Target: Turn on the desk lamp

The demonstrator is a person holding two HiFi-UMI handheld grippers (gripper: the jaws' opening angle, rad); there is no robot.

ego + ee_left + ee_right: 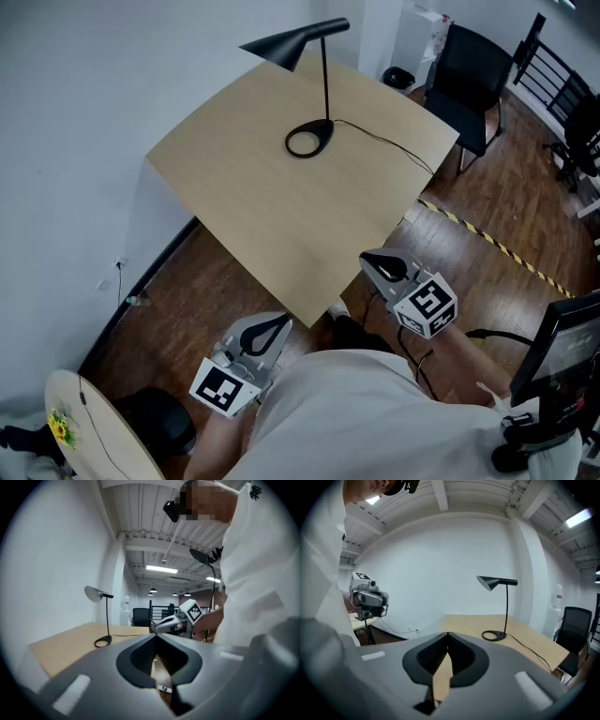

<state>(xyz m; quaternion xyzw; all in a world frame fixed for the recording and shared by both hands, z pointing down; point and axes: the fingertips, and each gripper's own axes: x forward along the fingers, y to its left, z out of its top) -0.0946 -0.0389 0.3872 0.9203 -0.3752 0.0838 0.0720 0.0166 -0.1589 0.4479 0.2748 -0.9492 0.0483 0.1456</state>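
Left gripper [279, 326] and right gripper [371, 262], jaws pressed together, hover well apart from the desk lamp [292, 43].

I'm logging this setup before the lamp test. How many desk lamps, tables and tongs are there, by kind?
Desk lamp: 1
Wooden table: 1
Tongs: 2, the left tongs and the right tongs, both shut and empty
Total: 4
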